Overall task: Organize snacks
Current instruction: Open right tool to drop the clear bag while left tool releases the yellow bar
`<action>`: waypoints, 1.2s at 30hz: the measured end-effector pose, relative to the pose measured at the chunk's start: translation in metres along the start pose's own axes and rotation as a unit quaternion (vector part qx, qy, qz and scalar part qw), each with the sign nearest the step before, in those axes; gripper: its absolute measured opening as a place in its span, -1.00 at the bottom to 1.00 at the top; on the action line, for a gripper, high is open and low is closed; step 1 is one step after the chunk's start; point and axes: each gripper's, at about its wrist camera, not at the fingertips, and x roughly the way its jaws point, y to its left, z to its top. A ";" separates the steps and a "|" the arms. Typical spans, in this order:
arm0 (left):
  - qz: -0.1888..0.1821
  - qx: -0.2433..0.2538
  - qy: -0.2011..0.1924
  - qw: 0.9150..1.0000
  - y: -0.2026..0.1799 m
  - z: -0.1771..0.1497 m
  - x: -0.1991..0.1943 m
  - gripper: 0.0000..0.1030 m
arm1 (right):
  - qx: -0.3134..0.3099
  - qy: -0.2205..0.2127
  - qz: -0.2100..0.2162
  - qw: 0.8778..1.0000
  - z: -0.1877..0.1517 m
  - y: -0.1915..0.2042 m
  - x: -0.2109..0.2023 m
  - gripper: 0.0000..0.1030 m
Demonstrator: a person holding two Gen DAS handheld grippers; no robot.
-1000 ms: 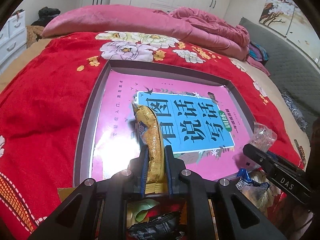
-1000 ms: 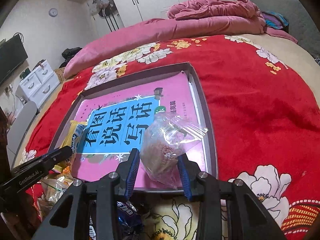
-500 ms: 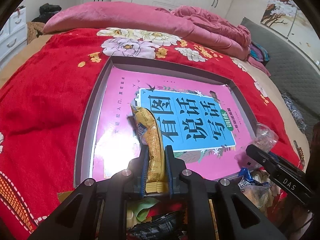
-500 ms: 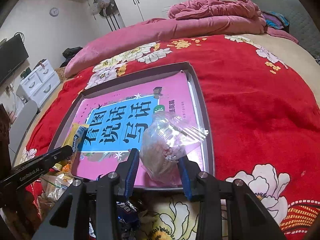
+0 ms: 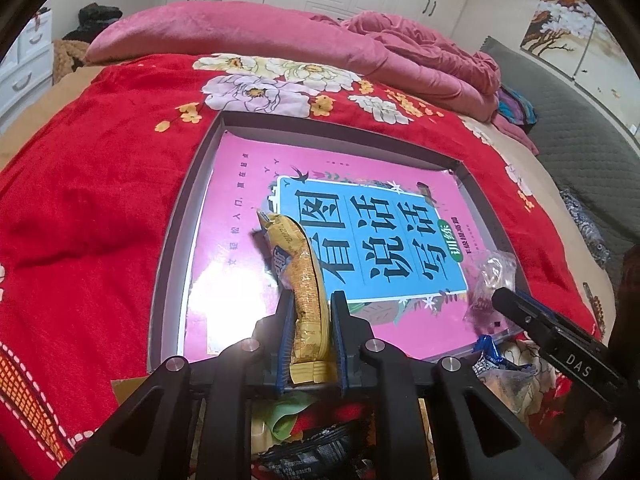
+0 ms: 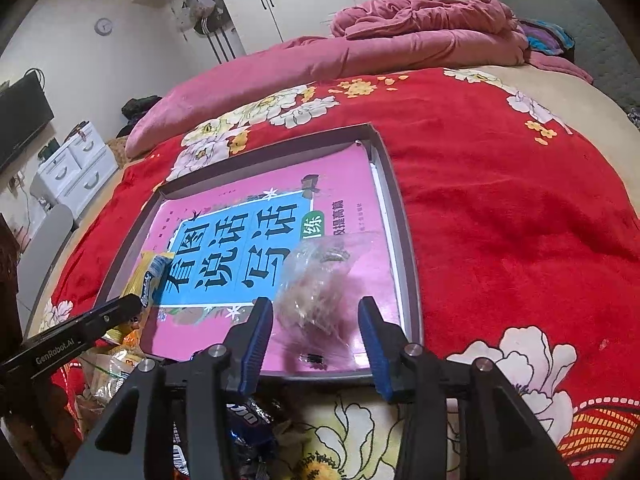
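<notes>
Over the grey tray (image 5: pixel 176 248) lined with a pink book, the left gripper (image 5: pixel 311 332) is clamped on the lower end of a yellow snack packet (image 5: pixel 298 268), light, crinkly and best pinched across its flat sealed end. The right gripper (image 6: pixel 316 332) has just been opening, its jaws now clear of the clear-wrapped pastry (image 6: pixel 316 284) between them; it looks light, soft, crushable and slippery, so hold its bulging middle gently.

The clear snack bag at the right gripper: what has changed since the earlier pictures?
The right gripper has just been opening its jaws. The clear snack bag, squeezed between the pads before, now lies free between them on the pink book in the tray. The left gripper stays shut on the yellow snack packet.
</notes>
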 end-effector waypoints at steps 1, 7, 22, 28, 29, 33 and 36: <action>0.000 0.001 0.000 1.000 0.000 0.000 0.000 -0.62 | 0.000 -0.001 -0.001 1.000 0.000 0.000 -0.001 -0.08; -0.006 0.003 -0.001 1.000 -0.002 0.000 -0.002 -0.25 | 0.002 -0.003 -0.004 1.000 0.000 -0.001 -0.002 -0.07; -0.020 -0.017 -0.033 0.999 0.006 0.005 -0.018 0.17 | -0.001 -0.031 0.004 1.000 0.004 -0.001 -0.015 0.03; -0.016 -0.011 -0.045 0.999 0.006 0.004 -0.024 0.28 | -0.007 -0.043 0.009 0.999 0.005 0.002 -0.021 0.09; -0.017 -0.010 -0.047 0.999 0.006 0.004 -0.025 0.30 | -0.008 -0.045 0.010 0.999 0.005 0.003 -0.021 0.09; -0.017 -0.002 -0.058 0.998 0.004 0.003 -0.032 0.42 | -0.020 -0.050 0.013 0.998 0.005 0.008 -0.025 0.10; -0.015 0.004 -0.065 0.998 0.002 0.001 -0.037 0.46 | -0.028 -0.055 0.019 0.998 0.004 0.012 -0.029 0.10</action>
